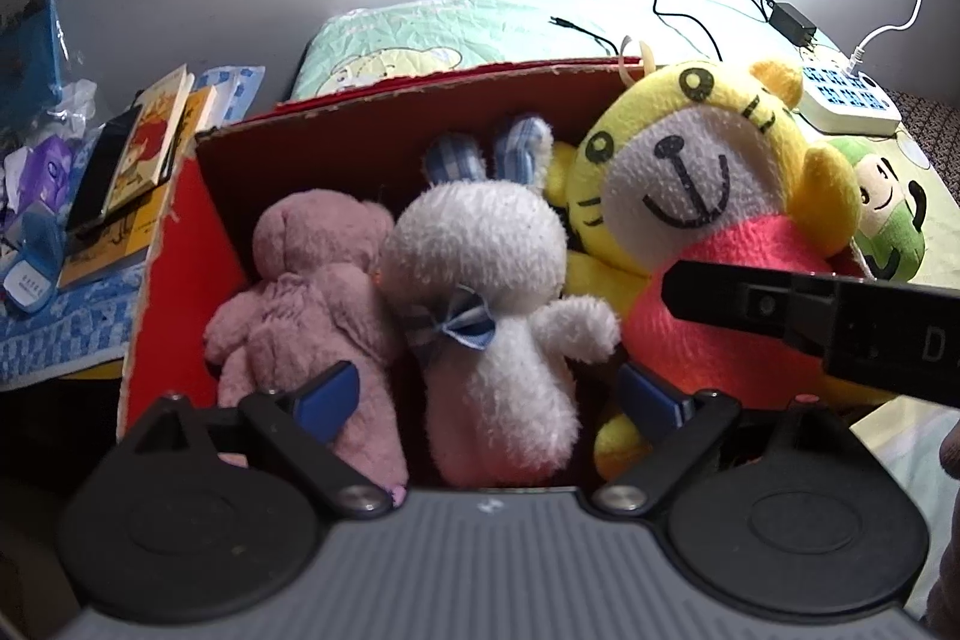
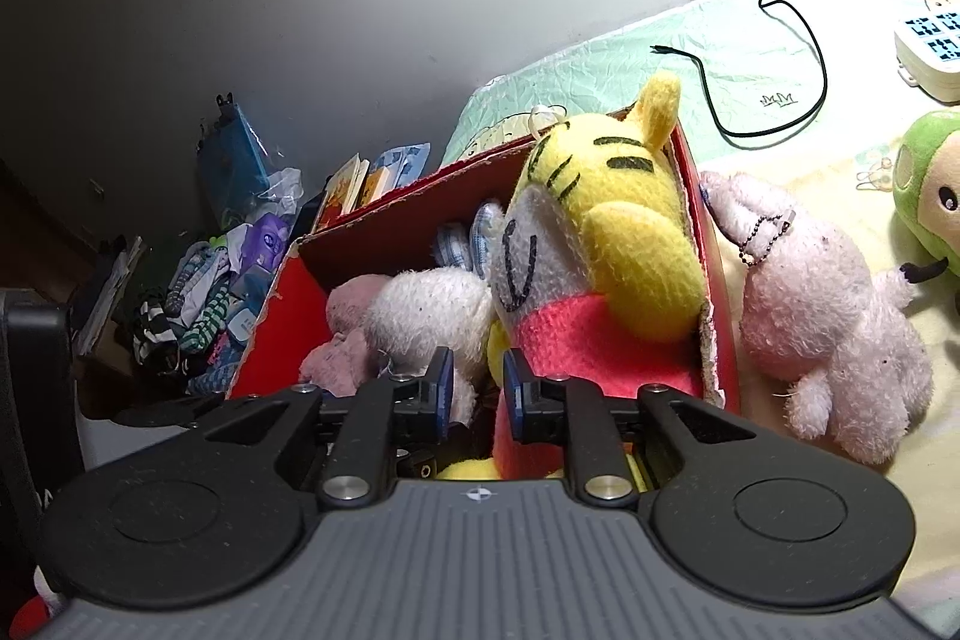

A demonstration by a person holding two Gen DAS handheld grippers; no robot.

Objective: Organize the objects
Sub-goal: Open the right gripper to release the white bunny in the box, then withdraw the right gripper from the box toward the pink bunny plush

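While the red cardboard box (image 1: 180, 232) sits on the bed, it holds a yellow plush tiger (image 1: 708, 196), a white plush rabbit (image 1: 492, 280) and a pink plush bear (image 1: 300, 292). Left gripper (image 1: 489, 388) jaws are spread wide around the rabbit; right gripper (image 2: 477, 388) jaws are nearly closed, empty.

The right claw (image 2: 475, 391), jaws narrowly apart, hangs over the toy-filled red box (image 2: 717, 340).

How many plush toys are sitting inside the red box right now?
3 visible: a pink bear at the left, a white rabbit in the middle, a yellow tiger at the right. More may be hidden beneath. The pale pink plush and green plush lie outside on the bed.
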